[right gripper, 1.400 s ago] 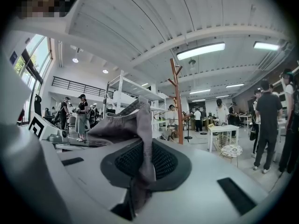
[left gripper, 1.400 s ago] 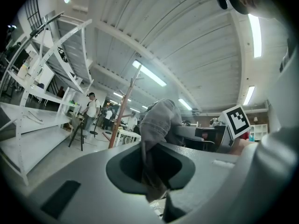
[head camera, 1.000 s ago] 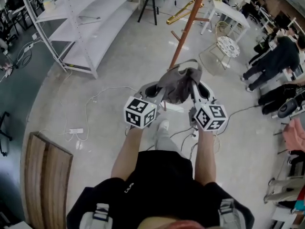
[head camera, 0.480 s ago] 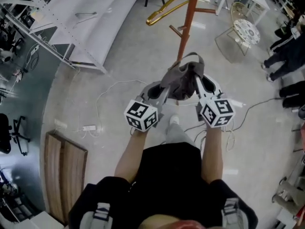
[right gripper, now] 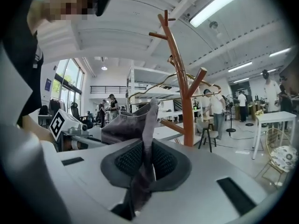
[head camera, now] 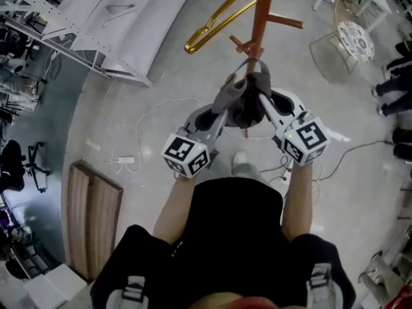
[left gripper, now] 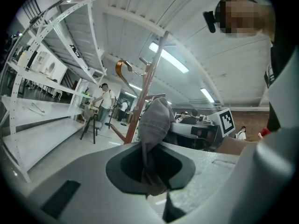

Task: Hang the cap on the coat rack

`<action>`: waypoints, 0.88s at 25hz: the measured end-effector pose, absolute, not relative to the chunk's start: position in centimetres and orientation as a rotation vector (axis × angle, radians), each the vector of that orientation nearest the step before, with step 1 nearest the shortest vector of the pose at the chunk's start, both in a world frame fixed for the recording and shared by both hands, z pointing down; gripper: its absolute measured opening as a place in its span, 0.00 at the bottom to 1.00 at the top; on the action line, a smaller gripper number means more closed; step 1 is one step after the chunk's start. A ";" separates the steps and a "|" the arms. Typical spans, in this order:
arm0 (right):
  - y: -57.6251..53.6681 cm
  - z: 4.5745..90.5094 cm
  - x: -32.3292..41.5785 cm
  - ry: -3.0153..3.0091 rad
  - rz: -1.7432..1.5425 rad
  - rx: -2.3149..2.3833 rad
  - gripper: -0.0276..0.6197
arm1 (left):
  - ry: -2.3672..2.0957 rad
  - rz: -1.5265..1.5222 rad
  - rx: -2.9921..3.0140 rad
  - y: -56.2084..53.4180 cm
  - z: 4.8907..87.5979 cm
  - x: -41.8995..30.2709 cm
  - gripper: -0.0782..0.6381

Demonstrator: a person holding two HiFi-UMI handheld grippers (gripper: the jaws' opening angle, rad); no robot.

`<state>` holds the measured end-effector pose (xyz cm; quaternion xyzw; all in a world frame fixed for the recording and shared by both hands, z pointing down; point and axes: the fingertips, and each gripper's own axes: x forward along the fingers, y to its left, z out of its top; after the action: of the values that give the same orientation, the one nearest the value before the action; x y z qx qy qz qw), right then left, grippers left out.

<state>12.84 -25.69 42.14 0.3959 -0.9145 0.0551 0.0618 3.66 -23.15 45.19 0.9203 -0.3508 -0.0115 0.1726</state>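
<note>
A grey cap (head camera: 243,98) hangs between my two grippers, held up in front of the person. My left gripper (head camera: 222,111) is shut on the cap's left edge; its fabric (left gripper: 154,125) runs down between the jaws. My right gripper (head camera: 262,105) is shut on the right edge, and the cloth (right gripper: 145,143) is pinched between the black pads. The orange-brown wooden coat rack (head camera: 261,15) stands straight ahead, its short pegs (head camera: 239,44) just beyond the cap. In the right gripper view the rack's post (right gripper: 186,111) rises to the right of the cap, pegs branching upward.
A gold clothes hanger (head camera: 212,28) hangs off the rack's left side. White metal shelving (head camera: 122,18) stands at the left. White cables (head camera: 154,118) and a power strip (head camera: 125,161) lie on the floor. A wooden bench (head camera: 90,217) is at the lower left; a wire chair (head camera: 351,34) at the right.
The person has stepped toward the coat rack. The cap, held in both grippers, has come closer to the post and now sits just under its lower pegs.
</note>
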 end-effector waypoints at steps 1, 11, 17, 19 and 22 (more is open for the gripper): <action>-26.0 42.2 12.7 -2.768 0.156 1.167 0.08 | -1.003 -0.035 2.607 -23.4 45.5 3.7 0.13; -30.1 43.6 11.6 -2.758 0.155 0.996 0.08 | -1.032 -0.003 2.524 -27.0 47.6 3.2 0.13; -32.4 44.4 11.6 -2.691 0.182 1.063 0.08 | -1.050 0.041 2.521 -29.7 48.7 3.2 0.13; -33.1 44.9 11.9 -2.647 0.189 1.104 0.08 | -1.039 0.075 2.518 -30.7 49.6 3.7 0.13; -33.9 46.3 12.9 -2.572 0.236 1.164 0.08 | -1.017 0.142 2.515 -32.0 51.0 4.8 0.14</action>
<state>12.91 -33.88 46.29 0.4061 -0.8971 0.0823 0.1536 4.83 -31.97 51.01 0.9050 -0.3659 0.0512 0.2110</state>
